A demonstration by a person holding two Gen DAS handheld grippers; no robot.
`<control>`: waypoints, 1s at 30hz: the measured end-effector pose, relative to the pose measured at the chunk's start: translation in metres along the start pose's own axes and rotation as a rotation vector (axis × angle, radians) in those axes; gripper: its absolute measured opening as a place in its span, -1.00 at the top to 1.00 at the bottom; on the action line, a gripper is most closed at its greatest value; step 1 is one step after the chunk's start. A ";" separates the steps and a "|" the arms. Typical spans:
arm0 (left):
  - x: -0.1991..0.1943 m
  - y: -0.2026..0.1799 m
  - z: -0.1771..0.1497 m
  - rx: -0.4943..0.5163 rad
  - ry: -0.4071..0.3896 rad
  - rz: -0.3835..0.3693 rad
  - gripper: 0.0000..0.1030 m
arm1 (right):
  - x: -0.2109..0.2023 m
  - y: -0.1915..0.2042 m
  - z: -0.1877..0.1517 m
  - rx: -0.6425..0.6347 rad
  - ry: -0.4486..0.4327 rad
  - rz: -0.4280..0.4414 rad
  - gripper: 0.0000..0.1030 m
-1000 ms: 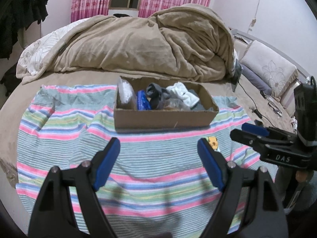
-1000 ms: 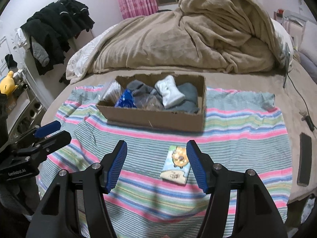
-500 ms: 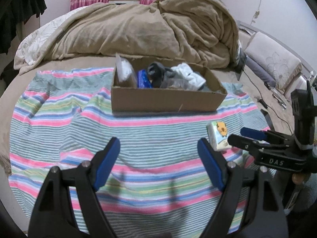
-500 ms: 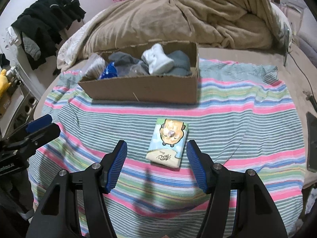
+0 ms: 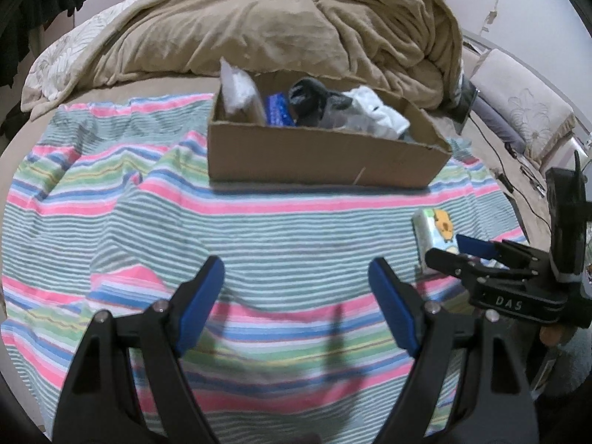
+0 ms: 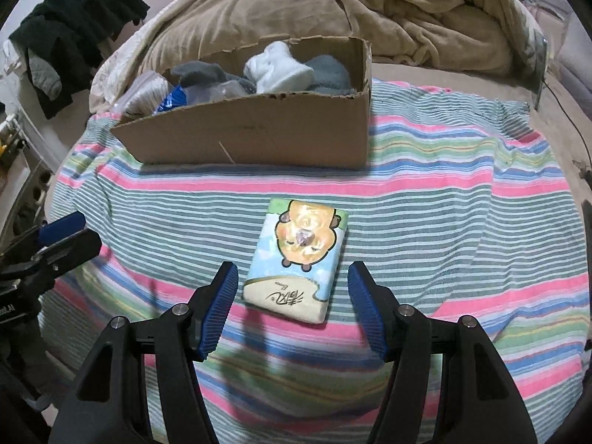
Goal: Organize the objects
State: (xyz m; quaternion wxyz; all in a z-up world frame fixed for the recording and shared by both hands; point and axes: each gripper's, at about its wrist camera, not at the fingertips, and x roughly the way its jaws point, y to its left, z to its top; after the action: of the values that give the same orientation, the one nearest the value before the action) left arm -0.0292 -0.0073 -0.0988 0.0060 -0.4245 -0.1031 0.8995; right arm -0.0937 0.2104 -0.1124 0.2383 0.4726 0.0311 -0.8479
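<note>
A tissue pack with a cartoon bear point(image 6: 298, 259) lies flat on the striped blanket point(image 6: 444, 203). My right gripper point(image 6: 292, 292) is open, its blue pads on either side of the pack's near end, not touching it. The pack also shows in the left wrist view point(image 5: 433, 229), with the right gripper point(image 5: 462, 251) just over it. My left gripper point(image 5: 296, 288) is open and empty above bare blanket. A cardboard box point(image 6: 259, 137) behind the pack holds socks, a blue packet and a plastic bag.
A heaped tan duvet point(image 6: 333, 11) lies behind the box. Dark clothes point(image 6: 74, 22) hang at the far left. A pillow point(image 5: 532, 118) and cables point(image 5: 492, 155) lie at the bed's right side.
Both grippers have moved forward and lower toward the blanket. The right gripper has closed in on the tissue pack, which now lies between its open fingers.
</note>
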 end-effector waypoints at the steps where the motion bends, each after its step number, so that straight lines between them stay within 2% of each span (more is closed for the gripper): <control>1: 0.001 0.000 0.000 0.001 0.000 0.005 -0.58 | 0.002 0.000 0.000 -0.002 0.005 -0.005 -0.21; 3: 0.004 0.002 0.000 0.001 0.004 0.015 -0.58 | 0.005 0.001 -0.001 -0.008 0.004 -0.012 -0.08; 9: 0.010 0.005 0.003 -0.005 0.017 0.016 -0.58 | 0.002 0.000 0.005 -0.015 -0.006 -0.003 -0.03; 18: 0.001 0.008 0.022 -0.008 -0.025 0.023 -0.58 | -0.021 -0.011 0.026 0.021 -0.055 0.037 0.02; 19: -0.001 0.007 0.025 -0.007 -0.033 0.022 -0.58 | -0.024 -0.010 0.029 0.018 -0.064 0.036 0.34; 20: -0.003 0.007 0.028 -0.006 -0.041 0.020 -0.59 | -0.028 -0.011 0.030 0.017 -0.069 0.038 0.47; 22: -0.005 0.007 0.036 0.001 -0.058 0.022 -0.58 | -0.034 -0.012 0.035 0.017 -0.079 0.052 0.49; 25: -0.005 0.009 0.043 -0.004 -0.070 0.030 -0.58 | -0.028 -0.010 0.037 -0.019 -0.056 0.000 0.49; 27: -0.006 0.011 0.043 -0.005 -0.072 0.030 -0.58 | -0.019 -0.014 0.034 0.010 -0.031 0.001 0.45; 29: -0.004 0.012 0.040 -0.006 -0.066 0.032 -0.58 | -0.015 -0.013 0.030 0.008 -0.020 0.008 0.12; 30: -0.003 0.012 0.039 -0.011 -0.061 0.030 -0.58 | -0.010 -0.010 0.027 -0.004 -0.007 0.012 0.04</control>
State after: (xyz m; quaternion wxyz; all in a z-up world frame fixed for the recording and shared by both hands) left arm -0.0558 -0.0262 -0.0750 -0.0130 -0.3986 -0.1018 0.9114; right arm -0.1150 0.2156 -0.0906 0.2447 0.4693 0.0290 -0.8480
